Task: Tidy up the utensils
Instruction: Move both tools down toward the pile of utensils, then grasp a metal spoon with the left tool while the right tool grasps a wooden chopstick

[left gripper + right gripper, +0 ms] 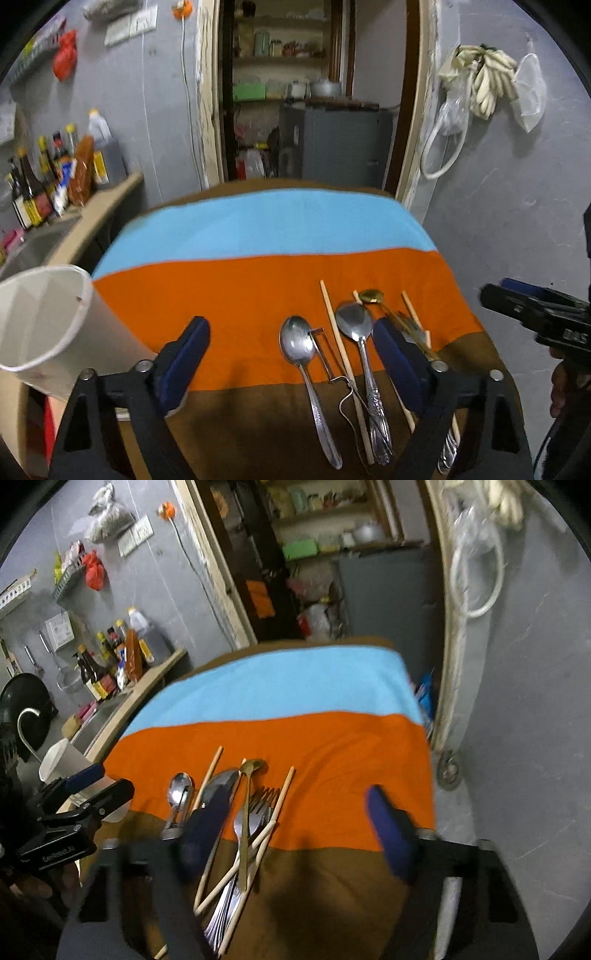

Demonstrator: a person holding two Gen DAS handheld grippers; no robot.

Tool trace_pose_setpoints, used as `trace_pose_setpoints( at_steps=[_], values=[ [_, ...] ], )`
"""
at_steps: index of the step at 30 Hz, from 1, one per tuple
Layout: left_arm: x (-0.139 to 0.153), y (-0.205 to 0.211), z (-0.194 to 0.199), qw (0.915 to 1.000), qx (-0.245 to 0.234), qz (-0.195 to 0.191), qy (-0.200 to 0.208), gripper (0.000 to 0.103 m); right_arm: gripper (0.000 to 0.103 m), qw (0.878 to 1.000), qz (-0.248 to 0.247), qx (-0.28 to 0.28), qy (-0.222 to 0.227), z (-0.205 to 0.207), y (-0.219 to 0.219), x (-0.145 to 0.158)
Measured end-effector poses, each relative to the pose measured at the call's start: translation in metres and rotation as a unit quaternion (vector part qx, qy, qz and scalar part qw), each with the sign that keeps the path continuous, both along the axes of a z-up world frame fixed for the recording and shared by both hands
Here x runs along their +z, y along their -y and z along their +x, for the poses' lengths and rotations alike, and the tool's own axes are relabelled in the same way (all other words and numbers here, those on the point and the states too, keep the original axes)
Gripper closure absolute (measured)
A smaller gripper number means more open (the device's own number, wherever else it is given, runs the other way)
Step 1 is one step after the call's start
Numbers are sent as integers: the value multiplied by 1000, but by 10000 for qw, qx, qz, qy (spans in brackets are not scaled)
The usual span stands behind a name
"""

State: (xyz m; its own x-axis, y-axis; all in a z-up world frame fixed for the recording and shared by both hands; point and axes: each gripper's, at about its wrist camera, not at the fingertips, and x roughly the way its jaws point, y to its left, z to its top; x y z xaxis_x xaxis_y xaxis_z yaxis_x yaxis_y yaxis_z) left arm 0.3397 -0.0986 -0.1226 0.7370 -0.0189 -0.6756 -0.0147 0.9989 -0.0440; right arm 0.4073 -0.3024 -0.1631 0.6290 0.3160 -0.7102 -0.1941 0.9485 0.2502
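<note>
- The left gripper (291,354) hangs over the striped cloth (258,229), blue pads spread with nothing between them.
- The right gripper (295,834) is also spread and empty; its left pad lies over the utensils (236,823).
- Those spoons, forks and chopsticks lie loose at the cloth's six o'clock edge.
- A white cup (40,317) stands at nine o'clock.
- Lettering on the left gripper's body, seen from the right wrist, seems to read "GenRobot.AI".
</note>
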Motion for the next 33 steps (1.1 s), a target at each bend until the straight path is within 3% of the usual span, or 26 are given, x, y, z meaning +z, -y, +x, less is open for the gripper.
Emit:
trace_pose_setpoints(
  at_steps=[7,11,13,23,26,28,33],
  values=[
    [-32,-14,35,9970,138,-313,-691,54,66,9981,75,393,-458,30,-22,-36],
    [-47,-23,53,9935,173,-517,-999,61,69,9966,130,407,-711,46,-28,-50],
    [-52,-27,61,9921,128,-583,-1106,64,77,9956,182,426,-815,51,-27,-55],
    [-60,-27,72,9890,-147,-746,-1271,69,80,9916,300,619,-1095,67,-33,-68],
    [-59,-29,72,9874,-231,-845,-1320,76,80,9898,261,636,-1245,67,-35,-68],
    [-60,-29,73,9843,-348,-1003,-1413,88,80,9885,147,634,-1366,66,-37,-68],
    [-63,-19,76,9826,-488,-890,-1557,89,82,9859,-48,566,-1576,68,-41,-67]
  ],
)
